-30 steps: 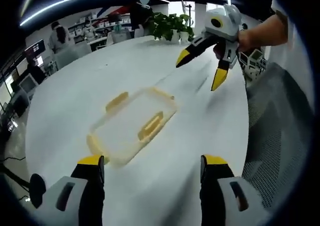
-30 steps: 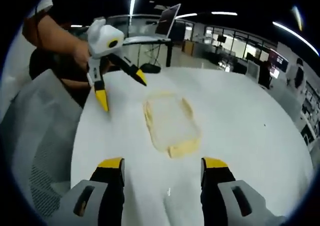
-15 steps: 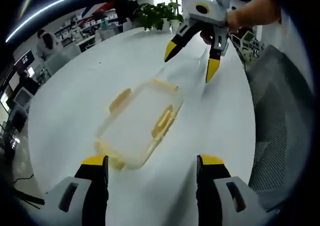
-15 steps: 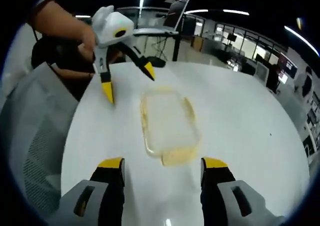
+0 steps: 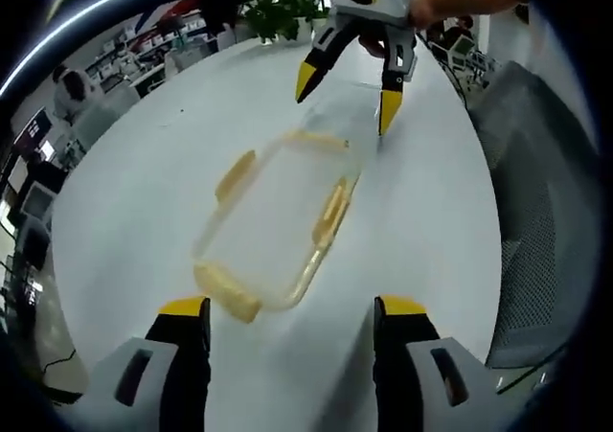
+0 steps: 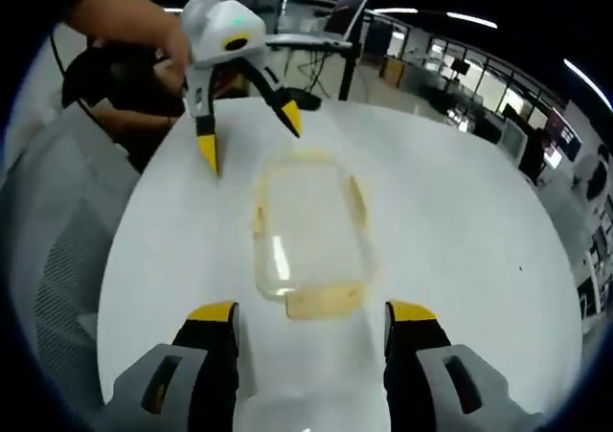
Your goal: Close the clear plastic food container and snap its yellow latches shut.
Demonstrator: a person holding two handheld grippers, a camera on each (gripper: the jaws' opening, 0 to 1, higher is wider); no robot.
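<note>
A clear plastic food container with yellow latches lies flat on the white round table. In the left gripper view my left gripper is open just short of its near end, where one yellow latch sticks out. My right gripper hangs open above the container's far end. From the right gripper view the container lies lengthwise ahead of my open right gripper, with a yellow latch nearest. The left gripper is open beyond the far end. Nothing is held.
A grey mesh chair stands at the table's edge, also seen as the chair on the left. A potted plant sits at the table's far side. Desks and a seated person fill the office behind.
Both grippers have closed in on the container from opposite ends, so it looms larger and nearer in each view. The container itself has stayed in place on the table.
</note>
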